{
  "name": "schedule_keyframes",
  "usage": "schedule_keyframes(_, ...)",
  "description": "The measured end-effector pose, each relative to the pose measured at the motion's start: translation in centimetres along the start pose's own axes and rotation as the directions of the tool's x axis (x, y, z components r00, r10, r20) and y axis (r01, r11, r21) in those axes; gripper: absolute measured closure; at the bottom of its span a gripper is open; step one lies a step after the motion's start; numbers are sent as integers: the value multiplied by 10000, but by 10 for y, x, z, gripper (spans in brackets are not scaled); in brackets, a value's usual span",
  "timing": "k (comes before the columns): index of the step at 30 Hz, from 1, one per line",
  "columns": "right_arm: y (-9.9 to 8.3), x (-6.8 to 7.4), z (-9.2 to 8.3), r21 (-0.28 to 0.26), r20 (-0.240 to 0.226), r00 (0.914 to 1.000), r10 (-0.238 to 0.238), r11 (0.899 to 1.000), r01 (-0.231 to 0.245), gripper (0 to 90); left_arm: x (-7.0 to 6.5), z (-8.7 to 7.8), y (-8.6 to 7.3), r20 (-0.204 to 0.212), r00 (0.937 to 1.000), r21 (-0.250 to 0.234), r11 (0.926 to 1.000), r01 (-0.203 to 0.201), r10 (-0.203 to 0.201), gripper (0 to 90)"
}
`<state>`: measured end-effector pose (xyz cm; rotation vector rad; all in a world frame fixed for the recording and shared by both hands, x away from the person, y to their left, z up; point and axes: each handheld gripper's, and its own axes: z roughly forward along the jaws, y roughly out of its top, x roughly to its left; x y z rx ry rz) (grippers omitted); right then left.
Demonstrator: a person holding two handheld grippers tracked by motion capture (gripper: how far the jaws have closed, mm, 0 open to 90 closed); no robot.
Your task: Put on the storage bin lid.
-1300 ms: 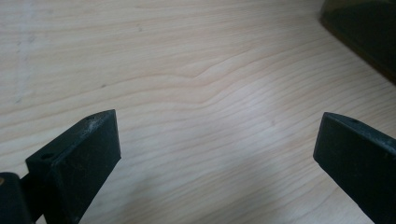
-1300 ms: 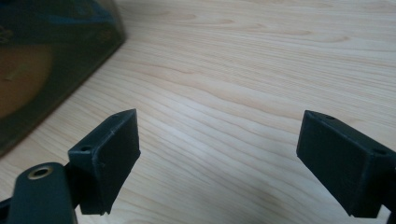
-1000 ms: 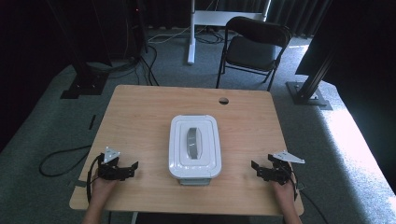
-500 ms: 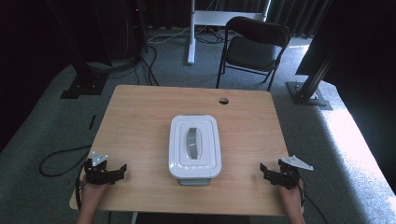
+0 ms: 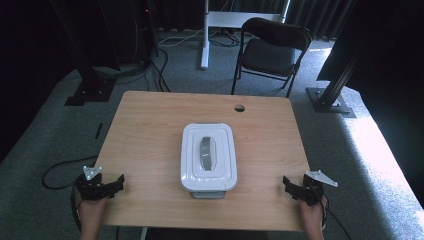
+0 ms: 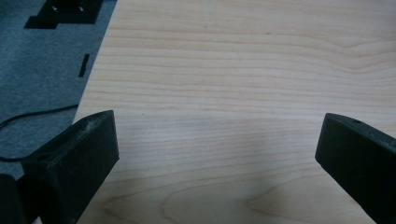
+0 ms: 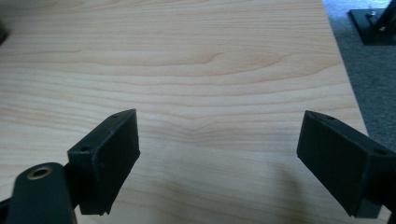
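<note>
Both grippers, left gripper (image 5: 107,186) and right gripper (image 5: 295,187), retreated from one container (image 5: 208,157).

The rectangular plastic storage box (image 5: 208,158) in the middle is white, with a grey handle (image 5: 206,153) along its lid. The wooden worktop (image 5: 150,135) is pale beech with wavy darker grain lines. Both the left hand-held gripper (image 5: 112,185) and the right hand-held gripper (image 5: 290,184) are black, each topped with a light grey plate. The folding chair (image 5: 272,47) at the far side is black. The carpeted floor (image 5: 45,145) is speckled grey-green.
</note>
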<state>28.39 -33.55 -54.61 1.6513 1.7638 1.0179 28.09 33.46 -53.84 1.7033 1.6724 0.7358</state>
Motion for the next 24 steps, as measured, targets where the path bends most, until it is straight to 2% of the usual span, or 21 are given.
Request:
schedule_keyframes(2,0,0,0,-56,-17,10000,68,10000,-68,123,2,-1,0,-66,9999,-17,9999,100,-100,1)
schedule_keyframes(6,2,0,1,-185,124,9999,23,9998,-21,124,6,-3,0,-853,9961,-397,9990,208,-242,0)
schedule_keyframes(9,2,3,4,-80,291,9993,-242,9997,244,126,8,-3,-2,-1338,9908,-361,9992,155,-202,0)
schedule_keyframes(11,3,4,5,-51,469,9984,-314,9995,317,126,8,-3,-2,-1264,9919,-439,9990,92,-147,0)
schedule_keyframes(14,3,3,5,-97,489,9987,-156,9998,161,126,7,-3,-3,-1114,9936,-511,9986,113,-169,0)
schedule_keyframes(17,3,2,6,-1,504,9987,-45,10000,45,126,5,-1,-4,-1166,9932,-499,9987,-113,54,1)
schedule_keyframes(19,3,2,7,140,540,9985,-24,9999,17,126,5,-1,-4,-1012,9949,-459,9989,-35,-11,1)
schedule_keyframes(24,4,0,7,171,573,9982,159,9997,-169,126,5,-3,-4,-899,9956,-757,9970,184,-252,1)
